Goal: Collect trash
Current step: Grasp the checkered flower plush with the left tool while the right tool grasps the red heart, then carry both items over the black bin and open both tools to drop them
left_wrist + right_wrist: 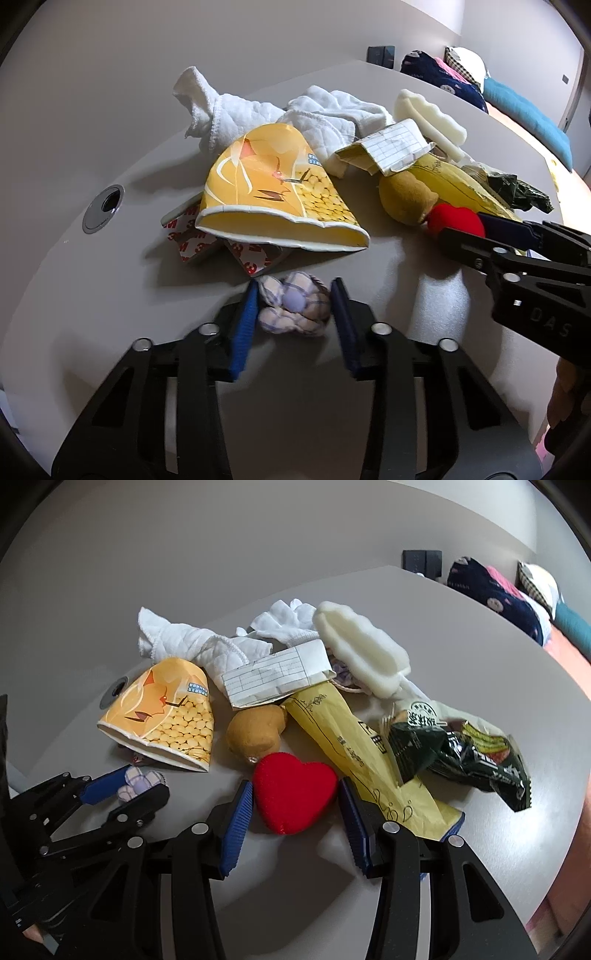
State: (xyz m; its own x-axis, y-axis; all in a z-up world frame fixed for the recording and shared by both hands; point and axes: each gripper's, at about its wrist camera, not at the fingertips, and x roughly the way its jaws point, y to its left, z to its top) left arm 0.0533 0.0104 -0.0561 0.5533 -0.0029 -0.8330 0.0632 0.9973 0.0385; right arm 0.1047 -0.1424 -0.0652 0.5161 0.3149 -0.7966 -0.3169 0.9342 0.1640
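Right wrist view shows a grey counter (480, 849) with a green wrapper (461, 753), half hidden in the left view; a bed (517, 602) lies far right. The left gripper (295, 306) brackets a cloth ball (295, 310), the right gripper (295, 805) a red heart (295, 794); whether either clamps I cannot tell.

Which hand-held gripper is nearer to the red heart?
The right hand-held gripper: the red heart sits between its fingers. The left hand-held gripper is off to the side, around a small checked cloth ball.

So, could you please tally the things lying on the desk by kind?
White cloths: 2
Soft toys: 3 (red heart, brown plush, checked ball)
Paper cup: 1
Packets: 2 (yellow bag, green wrapper)
Lined paper slip: 1
Foam piece: 1
3M backing pieces: 2 showing, partly hidden
Total: 12
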